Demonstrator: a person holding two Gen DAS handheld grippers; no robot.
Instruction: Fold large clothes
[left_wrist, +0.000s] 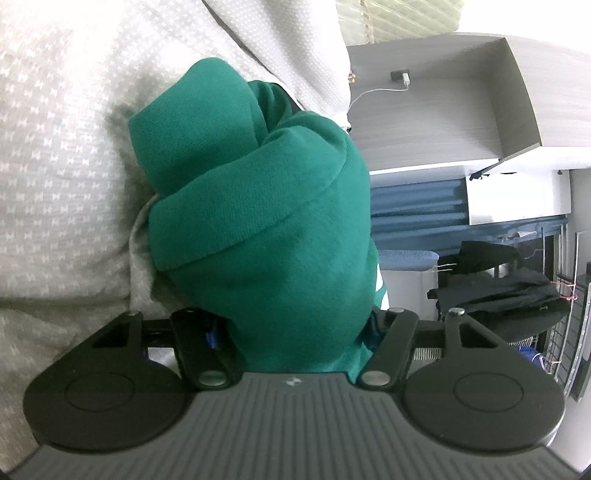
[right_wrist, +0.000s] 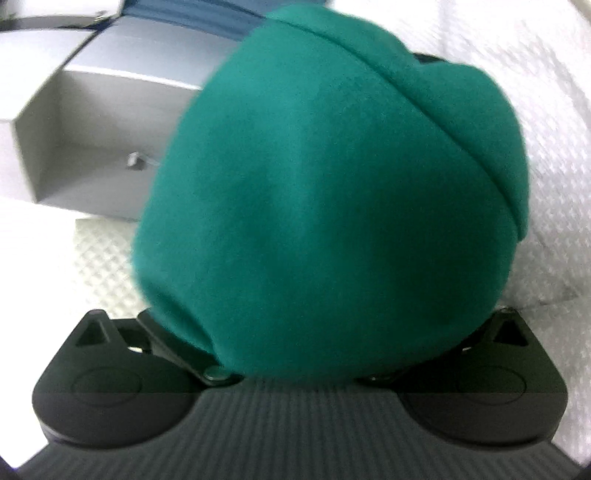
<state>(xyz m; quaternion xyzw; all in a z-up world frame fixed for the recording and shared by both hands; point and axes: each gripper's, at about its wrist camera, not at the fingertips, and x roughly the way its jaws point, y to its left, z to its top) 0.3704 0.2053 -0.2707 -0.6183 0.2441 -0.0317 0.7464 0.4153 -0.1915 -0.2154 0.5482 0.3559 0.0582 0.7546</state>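
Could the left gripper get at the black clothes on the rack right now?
Probably not: the left gripper seems clamped on the bunched green garment, which hides its fingers, and the black clothes lie well beyond, off the bed.

Left tool and right tool, fingertips hidden under cloth.

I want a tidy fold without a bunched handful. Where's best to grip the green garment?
Probably the thick folded hem band across the green garment, approached from the side where its edge stands proud; the smooth bulging body offers no edge to pinch.

Bunched green garment over white bedding
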